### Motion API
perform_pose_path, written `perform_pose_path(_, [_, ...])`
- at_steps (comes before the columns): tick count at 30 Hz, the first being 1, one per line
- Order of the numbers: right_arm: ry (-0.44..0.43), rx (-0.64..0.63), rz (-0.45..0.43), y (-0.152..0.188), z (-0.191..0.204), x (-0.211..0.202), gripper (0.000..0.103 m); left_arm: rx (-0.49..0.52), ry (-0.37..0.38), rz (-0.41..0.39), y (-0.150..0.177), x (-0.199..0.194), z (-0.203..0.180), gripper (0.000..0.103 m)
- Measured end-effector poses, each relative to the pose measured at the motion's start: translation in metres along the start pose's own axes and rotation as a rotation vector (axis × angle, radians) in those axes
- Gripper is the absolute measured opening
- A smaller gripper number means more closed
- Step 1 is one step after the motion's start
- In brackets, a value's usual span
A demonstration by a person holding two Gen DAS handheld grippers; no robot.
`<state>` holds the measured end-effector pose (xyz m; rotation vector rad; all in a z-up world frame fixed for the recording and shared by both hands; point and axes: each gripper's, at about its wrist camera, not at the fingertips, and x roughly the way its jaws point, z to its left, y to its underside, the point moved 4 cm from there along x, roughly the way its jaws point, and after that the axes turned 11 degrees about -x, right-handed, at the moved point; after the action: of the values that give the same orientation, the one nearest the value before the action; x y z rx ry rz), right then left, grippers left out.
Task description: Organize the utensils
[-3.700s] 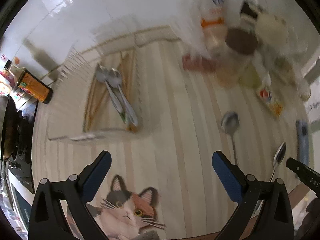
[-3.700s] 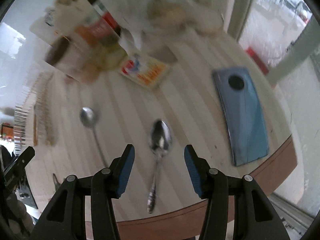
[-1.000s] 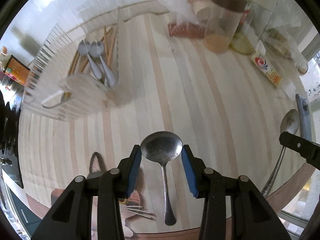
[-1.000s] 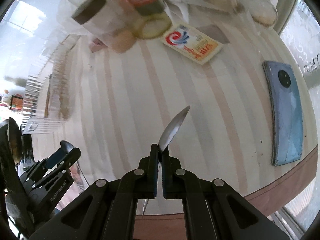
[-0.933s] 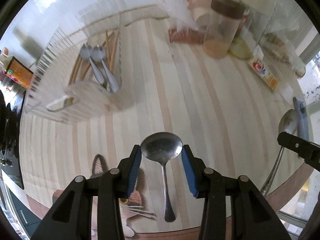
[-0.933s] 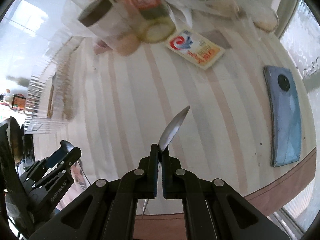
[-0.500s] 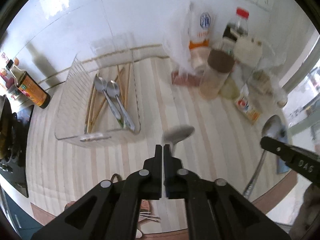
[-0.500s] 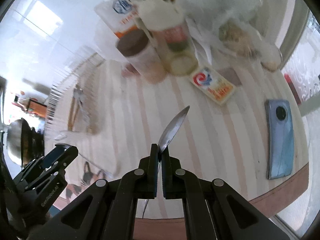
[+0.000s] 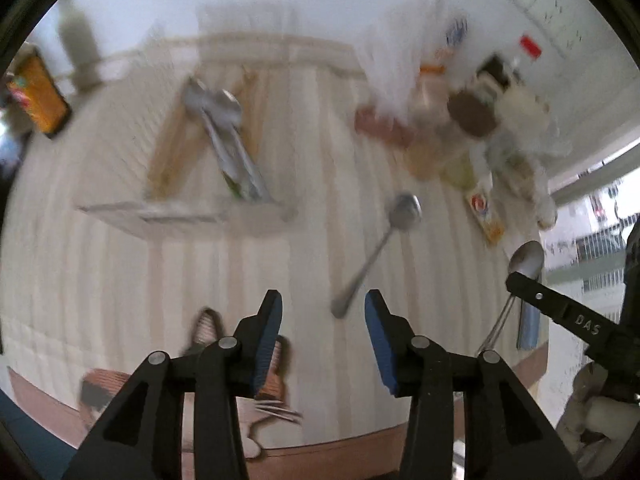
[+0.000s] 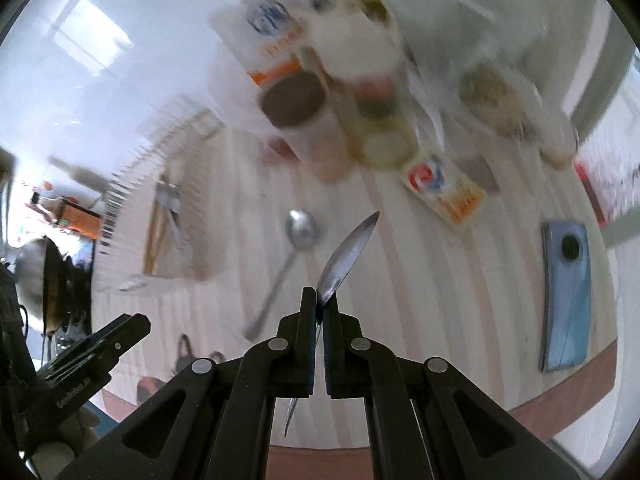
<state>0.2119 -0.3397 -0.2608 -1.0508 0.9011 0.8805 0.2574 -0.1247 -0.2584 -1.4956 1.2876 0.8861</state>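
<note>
- The left gripper [image 9: 323, 330] has just been opening; its blue pads stand apart with nothing between them; the spoon it could have carried, the loose spoon [image 9: 374, 254], lies flat on the striped table [image 9: 100, 280] just past the tips, bowl pointing away.
- The right gripper [image 10: 319, 320] is squeezed tight on the second spoon [image 10: 348, 256]; the bowl sticks up past the tips and the handle hangs down below the pads; this spoon is up in the air, not on the table.
- Farther out, at the back left of the table, sits the clear tray [image 9: 184, 212]; two spoons [image 9: 224, 136] and some wooden chopsticks [image 9: 170, 156] already lie inside it; so part of the tidying looks done.
- What is left, as a guess: the loose spoon has to be picked up and put in the tray; the second spoon has to go there too; neither is close to the tray yet.
- Off to the right stand jars and packets [image 10: 320, 92], and a blue phone [image 10: 566, 292] lies near the table edge; these are not forks or spoons, so they likely stay put.
- Both views are blurry, so small things in the tray are hard to count.
</note>
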Motion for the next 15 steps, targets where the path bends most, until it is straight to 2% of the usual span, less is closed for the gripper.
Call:
perform_pose_path(8, [0.044, 0.114, 0.075, 0.022, -0.062, 0.03, 0.003, 0.277, -0.091, 0.073, -0.006, 0.078, -0.091, 0.044])
perform_pose_path(14, [0.076, 0.17, 0.089, 0.02, -0.103, 0.033, 0.003, 0.396, -0.197, 0.126, -0.019, 0.138, -0.118, 0.044])
perform_pose_path(15, [0.078, 0.175, 0.089, 0.019, -0.107, 0.034, 0.003, 0.41, -0.21, 0.12, -0.021, 0.142, -0.119, 0.049])
